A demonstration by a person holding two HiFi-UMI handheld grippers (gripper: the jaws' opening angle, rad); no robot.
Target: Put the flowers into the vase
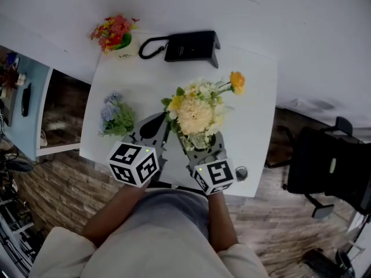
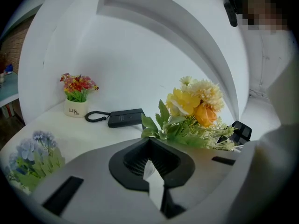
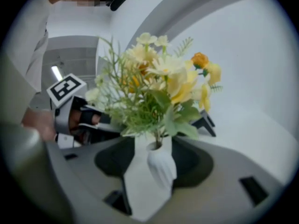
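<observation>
Right hand-held gripper: jaws spread wide. The white vase stands right between them, and the pads look clear of it on both sides.
Left hand-held gripper: jaws pressed together with nothing pinched, sitting low just to the left of the vase.
Vase: upright on the table, towards the person's edge and dead ahead of the right hand-held gripper.
Yellow flowers: stems down in the vase neck, heads fanning out above it. That bunch reads as placed.
Blue bunch: on the table well to the left of the vase, just ahead and to the outside of the left hand-held gripper.
Blue bunch axis: blooms point away from the person, greenery towards the near edge. The stem end can't be made out.
Nearer hand: the left, clearly. The right has the vase in its way.
What the next move turns on: if the blue bunch goes in too, it lies left of the closed left jaws. They would have to open and swing outward, then carry it right, over to the vase.
Right side: the way out looks to be straight back along the jaws, so the pads don't clip the vase.
</observation>
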